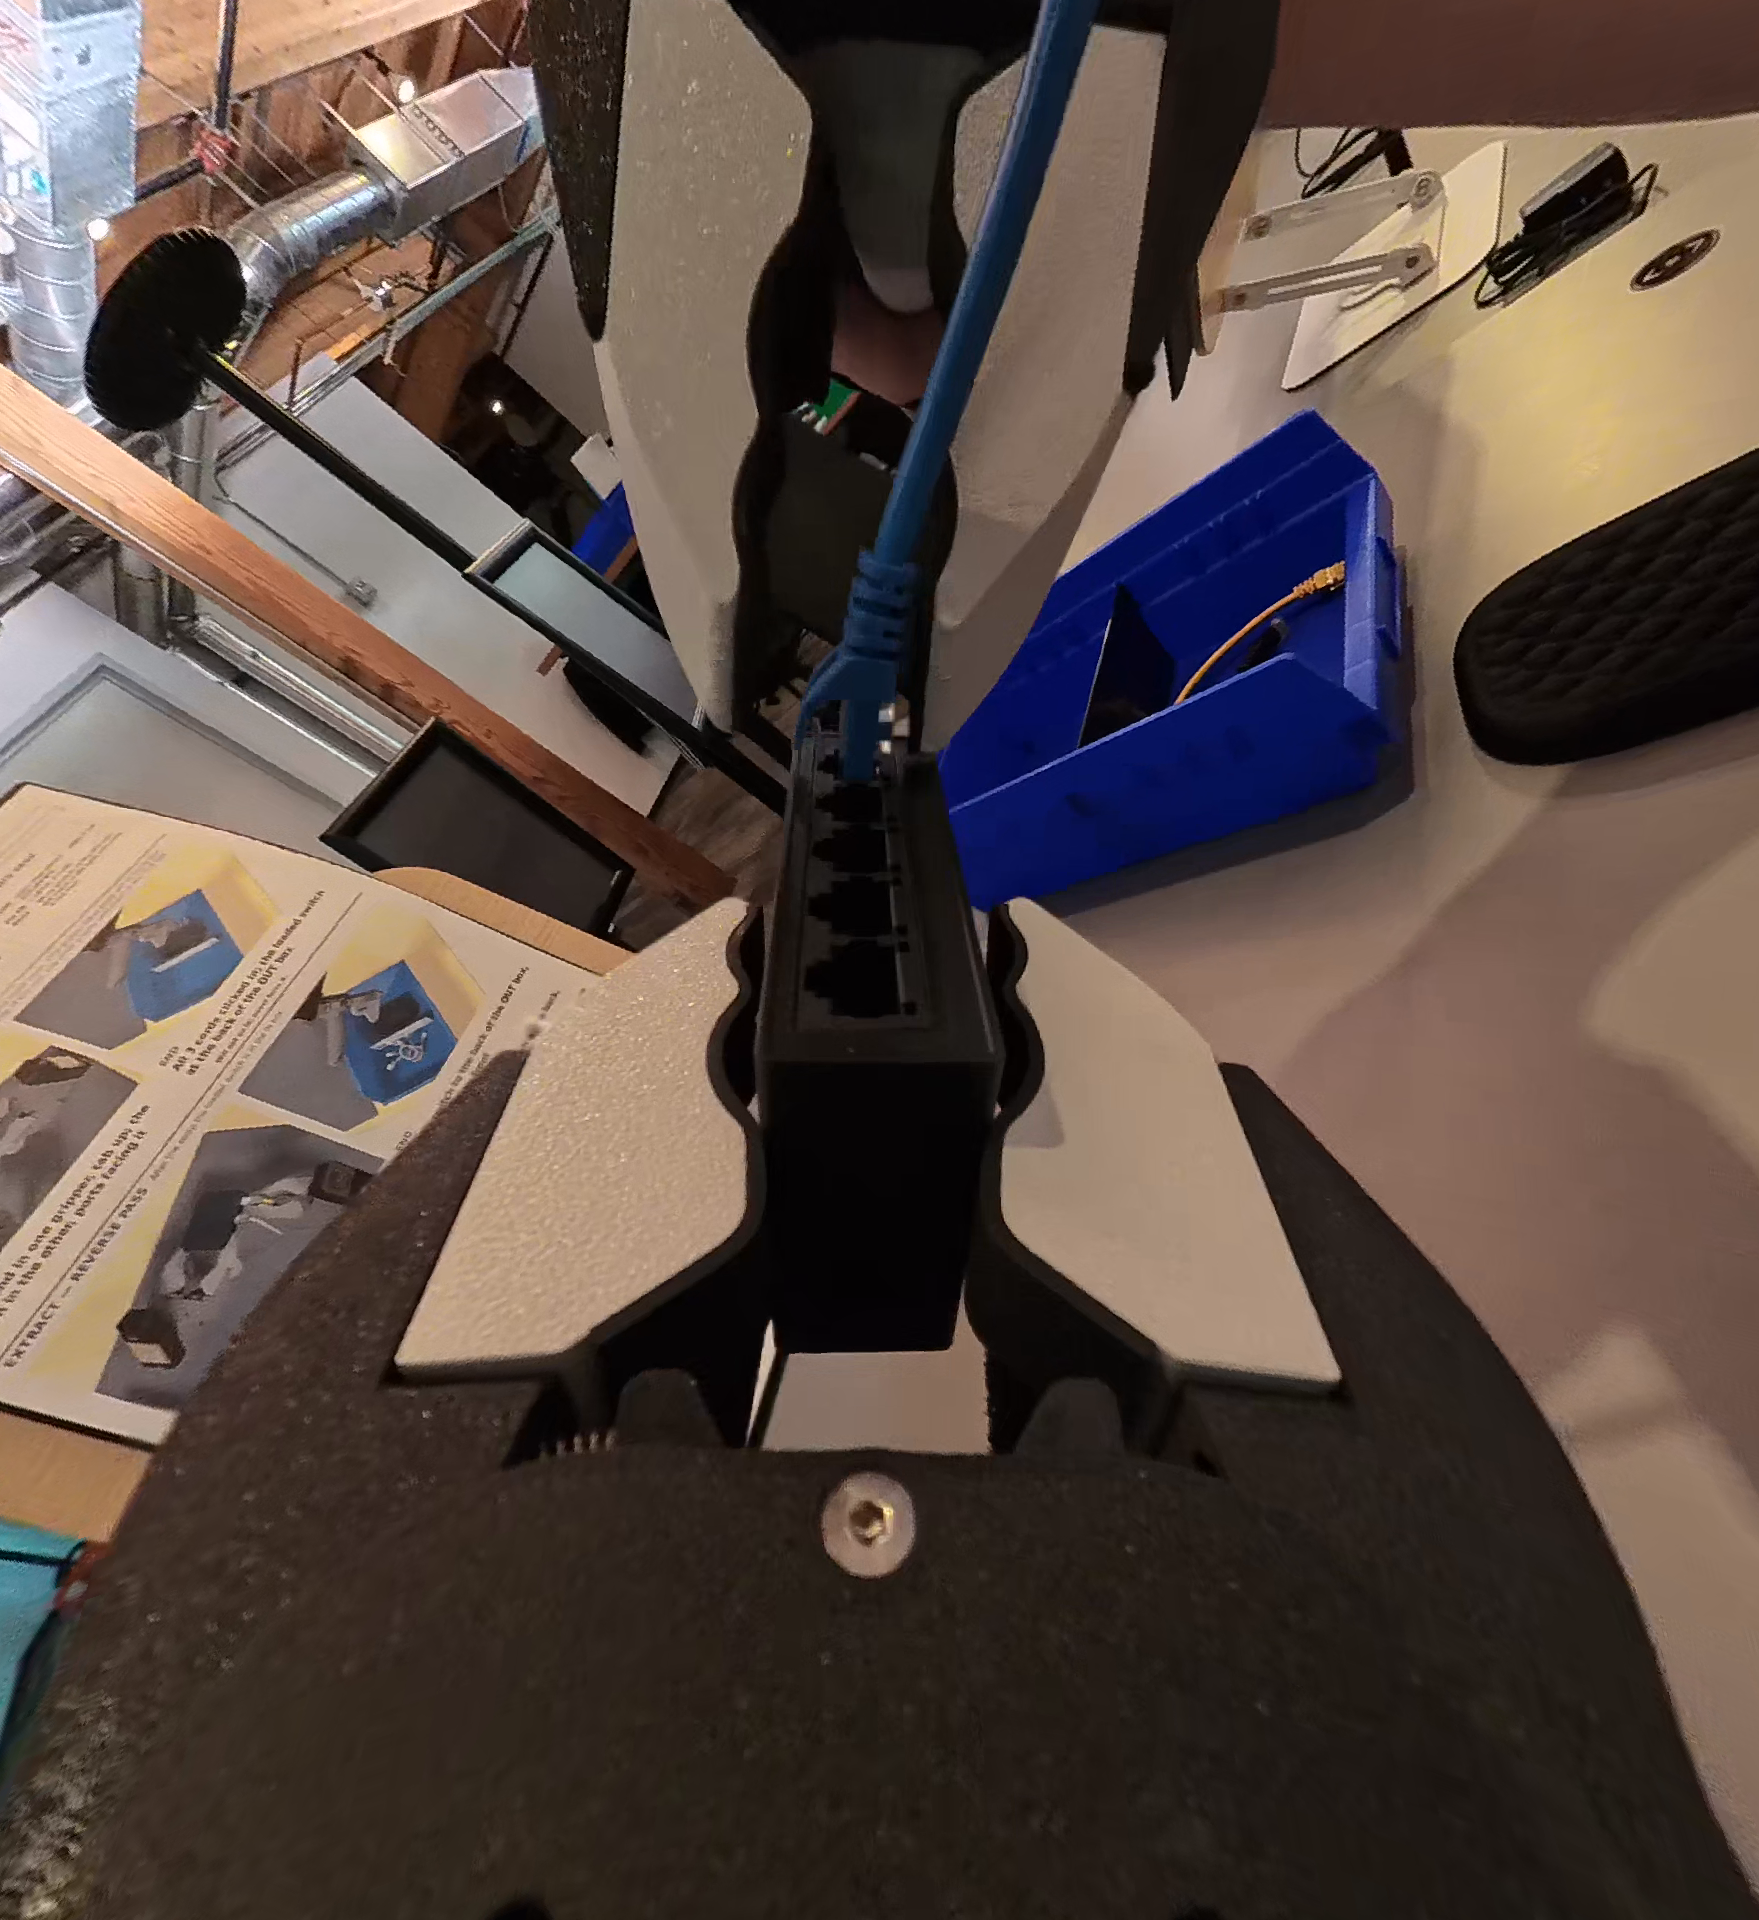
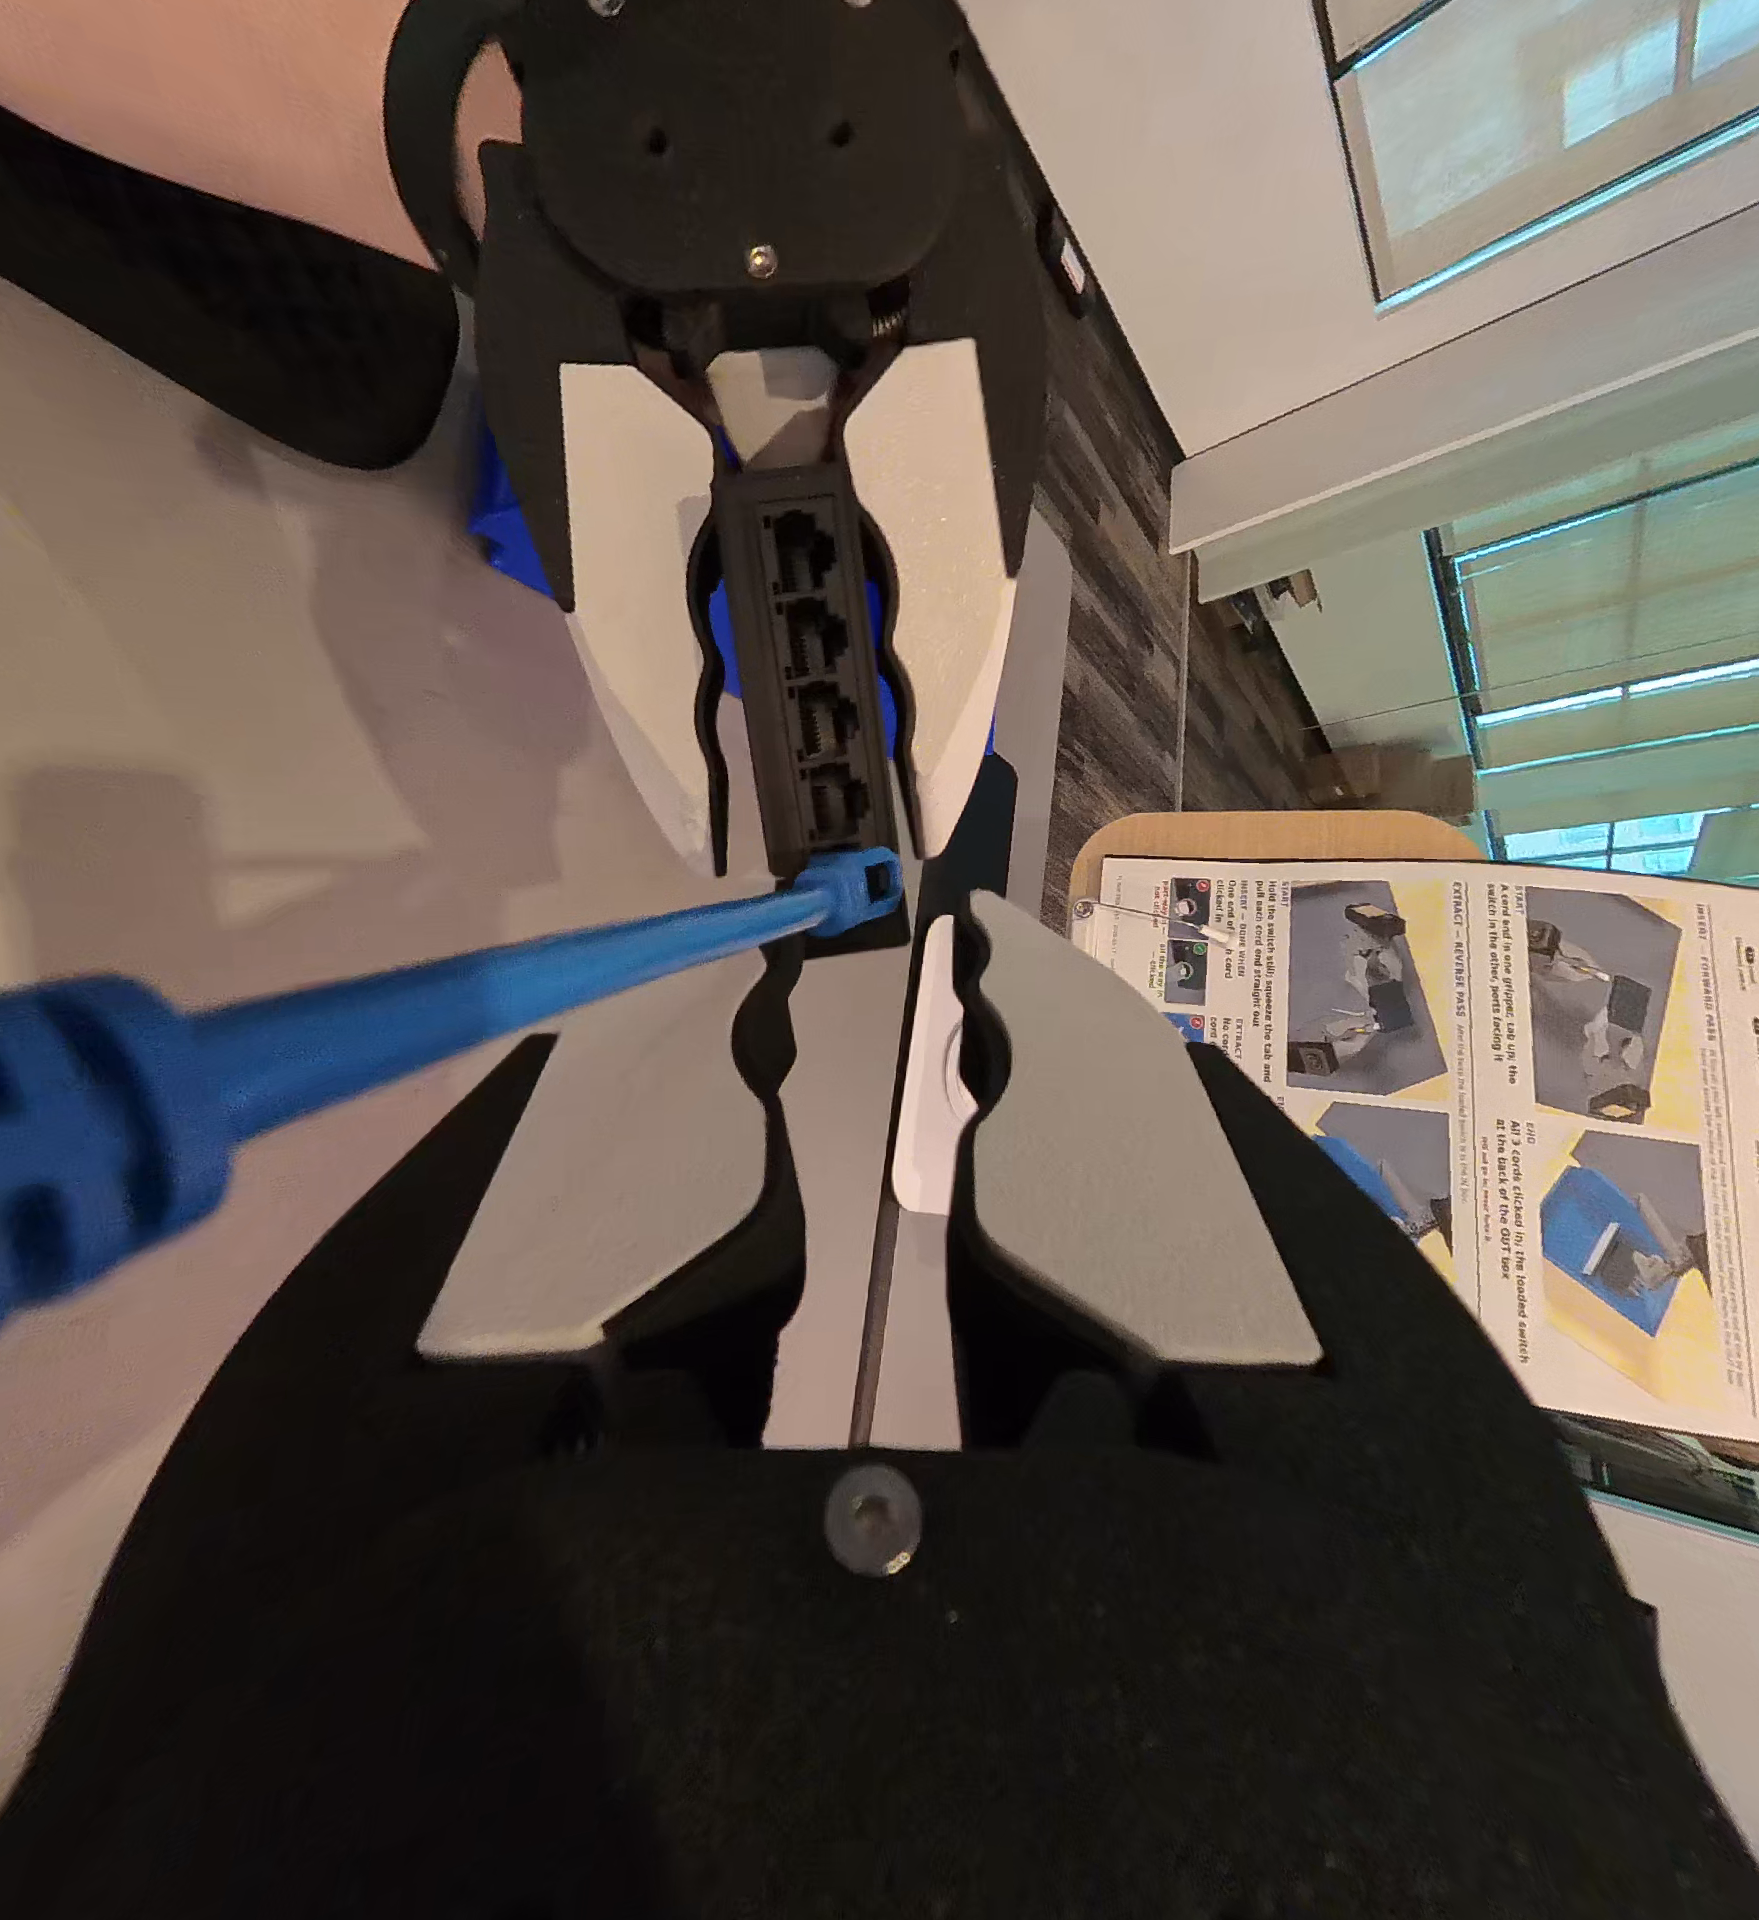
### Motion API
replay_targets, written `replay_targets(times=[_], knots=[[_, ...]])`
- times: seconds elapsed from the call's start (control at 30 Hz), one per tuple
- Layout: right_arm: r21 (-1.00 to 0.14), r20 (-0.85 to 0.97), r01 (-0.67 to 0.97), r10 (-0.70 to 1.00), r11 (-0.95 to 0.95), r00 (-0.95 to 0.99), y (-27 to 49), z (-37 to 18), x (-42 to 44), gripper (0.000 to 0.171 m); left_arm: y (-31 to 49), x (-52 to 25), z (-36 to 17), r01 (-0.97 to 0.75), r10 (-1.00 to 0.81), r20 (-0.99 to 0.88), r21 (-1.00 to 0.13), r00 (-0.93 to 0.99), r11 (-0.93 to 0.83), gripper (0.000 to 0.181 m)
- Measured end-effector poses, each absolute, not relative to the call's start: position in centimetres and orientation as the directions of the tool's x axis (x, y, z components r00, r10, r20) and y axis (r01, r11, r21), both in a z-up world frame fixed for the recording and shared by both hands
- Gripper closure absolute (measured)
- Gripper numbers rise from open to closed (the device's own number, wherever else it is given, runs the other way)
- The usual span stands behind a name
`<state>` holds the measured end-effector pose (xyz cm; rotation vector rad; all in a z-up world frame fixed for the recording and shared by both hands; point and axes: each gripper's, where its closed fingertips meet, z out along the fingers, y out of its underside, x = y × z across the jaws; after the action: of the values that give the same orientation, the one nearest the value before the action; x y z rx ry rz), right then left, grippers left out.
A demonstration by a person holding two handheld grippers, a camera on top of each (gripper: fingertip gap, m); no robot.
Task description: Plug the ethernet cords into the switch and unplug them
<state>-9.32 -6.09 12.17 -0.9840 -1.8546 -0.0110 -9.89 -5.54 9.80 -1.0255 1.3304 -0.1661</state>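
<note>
My left gripper [image 1: 870,925] is shut on a black switch [image 1: 875,1174] and holds it above the table with its row of ports facing up. A blue ethernet cord [image 1: 958,343] has its plug [image 1: 870,665] seated in the port farthest from the left gripper. In the right wrist view the switch [image 2: 813,665] sits in the left gripper [image 2: 818,821], and the plug [image 2: 844,888] is in the nearest port. The cord [image 2: 501,977] runs off to the lower left, past its loose second plug [image 2: 33,1164]. My right gripper [image 2: 880,935] is open and empty, its tips just short of the plug.
A blue bin [image 1: 1197,727] holding a yellow cord [image 1: 1239,644] stands on the white table [image 1: 1477,1143]. A black padded rest [image 1: 1664,603] lies to its right. A printed instruction sheet [image 1: 158,1039] lies on a wooden board at the table's edge. Left and right tips are no more than a few centimetres apart.
</note>
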Motion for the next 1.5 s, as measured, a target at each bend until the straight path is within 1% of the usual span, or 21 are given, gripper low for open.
replay_targets(times=[0.13,0.27,0.33,0.43,0.53,0.67,0.7,0.87,1.3,1.43,1.5], knots=[[-0.327,0.769,0.642,0.59,0.693,-0.245,-6.3,11.7,-8.9,0.144,-5.6,-10.1,10.1,-0.451,-0.609,-0.733,-0.673,0.302,0.587,0.139],[-0.241,0.794,0.659,0.535,0.713,-0.288,-6.2,12.8,-8.8,0.144,-5.3,-10.4,10.2,-0.48,-0.582,-0.751,-0.654,0.312,0.586,0.14],[-0.219,0.789,0.656,0.526,0.723,-0.317,-6.6,13.1,-9.0,0.146,-5.3,-10.4,10.3,-0.484,-0.58,-0.751,-0.654,0.317,0.581,0.14],[-0.152,0.777,0.682,0.513,0.715,-0.364,-6.4,12.8,-8.8,0.15,-5.2,-10.5,10.4,-0.497,-0.574,-0.751,-0.653,0.327,0.571,0.14],[-0.129,0.795,0.665,0.478,0.735,-0.374,-6.4,12.9,-9.0,0.154,-5.2,-10.6,10.5,-0.499,-0.576,-0.747,-0.658,0.333,0.565,0.14],[-0.152,0.818,0.64,0.459,0.753,-0.347,-6.6,13.5,-9.4,0.154,-5.4,-10.5,10.7,-0.485,-0.59,-0.736,-0.67,0.333,0.563,0.14],[-0.155,0.812,0.635,0.464,0.757,-0.355,-6.7,13.4,-9.3,0.149,-5.5,-10.5,10.7,-0.484,-0.589,-0.737,-0.669,0.331,0.564,0.14],[-0.213,0.767,0.616,0.52,0.758,-0.375,-7.3,12.8,-9.5,0.15,-5.6,-10.3,10.7,-0.486,-0.584,-0.743,-0.662,0.327,0.57,0.14],[-0.216,0.777,0.608,0.512,0.764,-0.367,-7.0,12.7,-9.7,0.154,-5.8,-10.3,10.9,-0.474,-0.58,-0.744,-0.663,0.332,0.579,0.14],[-0.221,0.782,0.601,0.508,0.768,-0.362,-6.9,12.3,-9.8,0.153,-6.4,-10.2,11.4,-0.451,-0.578,-0.746,-0.662,0.33,0.598,0.141],[-0.204,0.789,0.61,0.498,0.766,-0.36,-6.6,11.9,-9.8,0.153,-6.5,-10.1,11.4,-0.455,-0.57,-0.753,-0.655,0.327,0.604,0.141]])
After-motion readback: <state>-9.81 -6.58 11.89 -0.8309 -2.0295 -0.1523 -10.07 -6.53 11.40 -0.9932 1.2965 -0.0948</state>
